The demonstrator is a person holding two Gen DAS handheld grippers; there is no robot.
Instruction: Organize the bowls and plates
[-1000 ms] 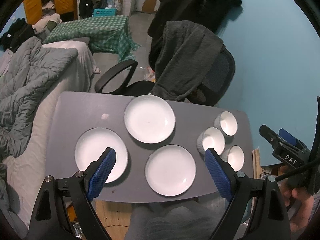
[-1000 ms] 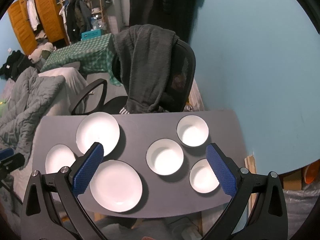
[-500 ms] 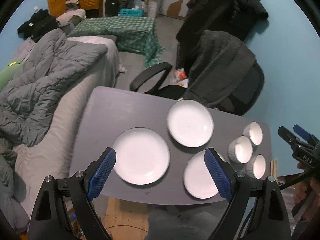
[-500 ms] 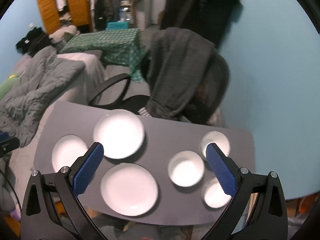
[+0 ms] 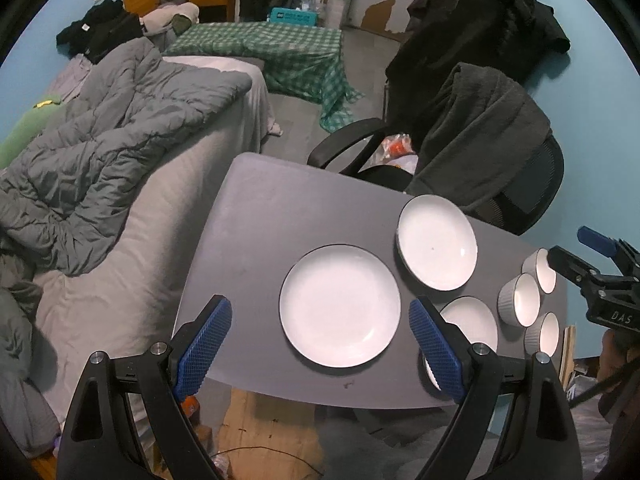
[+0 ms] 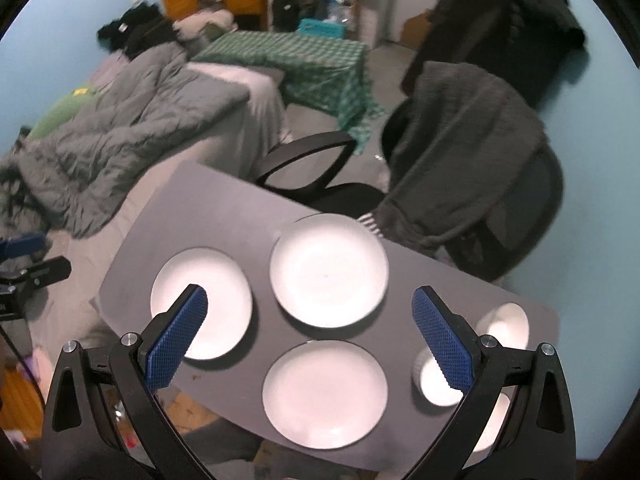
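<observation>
Three white plates lie on a grey table [image 5: 256, 216]: a left plate [image 5: 340, 306], a far plate [image 5: 437, 242] and a near plate [image 5: 474, 320]. Three small white bowls [image 5: 520, 298] cluster at the table's right end. My left gripper [image 5: 320, 344] is open and empty, above the left plate. My right gripper [image 6: 312, 340] is open and empty, above the middle of the table [image 6: 208, 216], over the near plate [image 6: 325, 394] and the far plate [image 6: 329, 270]. The left plate [image 6: 212, 292] and the bowls [image 6: 502, 322] also show there.
An office chair [image 5: 500, 168] draped with a dark garment stands behind the table. A bed with a grey quilt [image 5: 100, 132] runs along the table's left side. A green checked cloth [image 5: 288, 52] covers a low table farther back. The right gripper shows at the left wrist view's edge [image 5: 600, 280].
Both grippers have swung to the left over the table. The left plate now sits between the left gripper's fingers in its view. The plates and bowls have not moved.
</observation>
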